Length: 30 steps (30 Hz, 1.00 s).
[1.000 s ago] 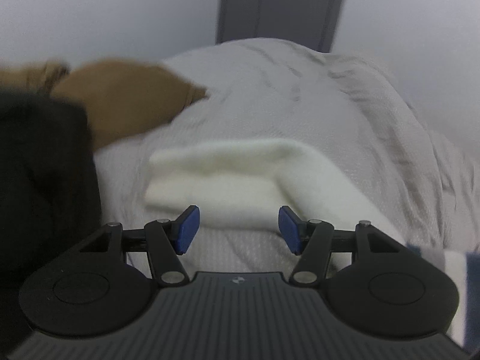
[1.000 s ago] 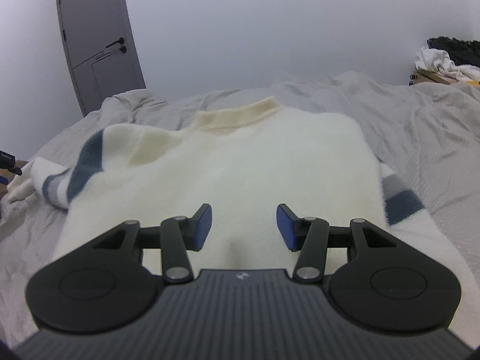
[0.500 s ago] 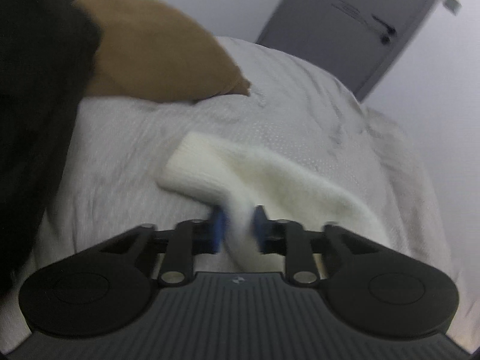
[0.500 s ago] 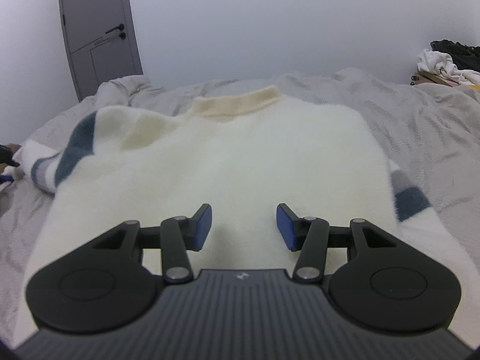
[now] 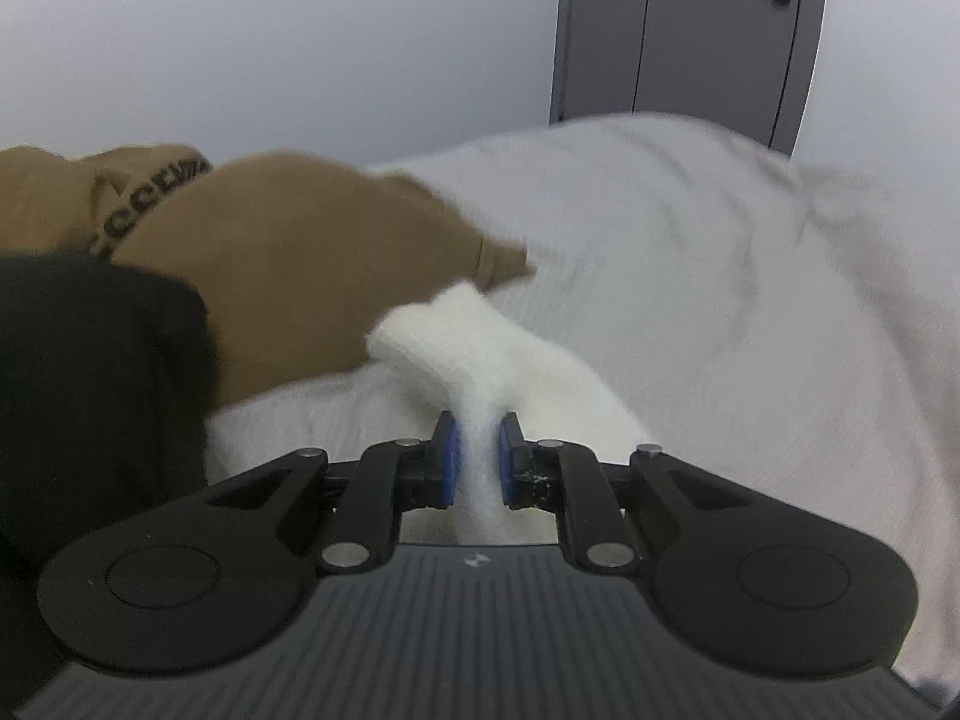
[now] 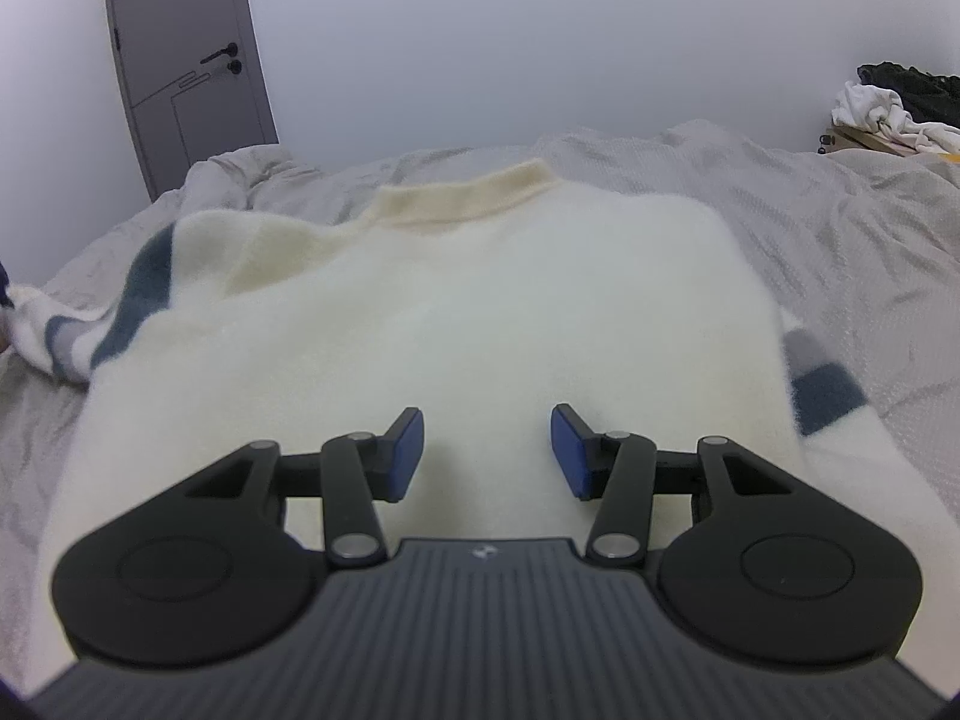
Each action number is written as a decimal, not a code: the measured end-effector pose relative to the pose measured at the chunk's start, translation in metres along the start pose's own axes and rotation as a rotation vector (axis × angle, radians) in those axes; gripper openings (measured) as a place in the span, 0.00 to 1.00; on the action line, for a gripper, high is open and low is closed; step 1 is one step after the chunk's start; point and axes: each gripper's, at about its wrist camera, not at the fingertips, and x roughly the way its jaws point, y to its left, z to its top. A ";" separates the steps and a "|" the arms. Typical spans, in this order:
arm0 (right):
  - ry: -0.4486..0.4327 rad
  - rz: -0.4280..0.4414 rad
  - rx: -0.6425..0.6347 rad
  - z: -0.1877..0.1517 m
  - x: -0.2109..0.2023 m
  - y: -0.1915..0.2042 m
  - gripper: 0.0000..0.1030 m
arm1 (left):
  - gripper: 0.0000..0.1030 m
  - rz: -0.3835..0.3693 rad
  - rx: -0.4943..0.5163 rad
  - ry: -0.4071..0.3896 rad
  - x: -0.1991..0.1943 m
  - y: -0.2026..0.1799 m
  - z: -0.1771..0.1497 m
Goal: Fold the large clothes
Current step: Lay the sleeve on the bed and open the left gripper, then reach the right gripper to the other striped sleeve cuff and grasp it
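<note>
Fuzzy sleeve (image 5: 474, 354) now bunched btwn L jaws.

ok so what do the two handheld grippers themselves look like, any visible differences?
Both look identical. The left gripper and right gripper each have a dark grey ribbed body with a small logo at the front edge, two round black lobes with circular insets, black linkage arms with silver pivot pins, and blue pads on the fingers. No cables, hands or sleeves in view.

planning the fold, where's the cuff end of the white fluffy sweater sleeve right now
In the left wrist view, the white fluffy sweater sleeve sits centre frame, pinched in the closing left gripper, its cuff beside the tan garment.
</note>
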 end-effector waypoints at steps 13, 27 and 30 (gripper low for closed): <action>-0.013 0.025 0.040 0.005 -0.002 -0.011 0.48 | 0.42 -0.079 0.115 -0.097 -0.051 -0.017 -0.028; -0.061 0.008 0.033 0.004 -0.042 -0.038 0.48 | 0.42 -0.403 0.258 -0.161 -0.255 -0.087 -0.091; -0.059 0.014 0.025 0.001 -0.053 -0.040 0.48 | 0.42 -0.463 0.295 -0.163 -0.301 -0.095 -0.116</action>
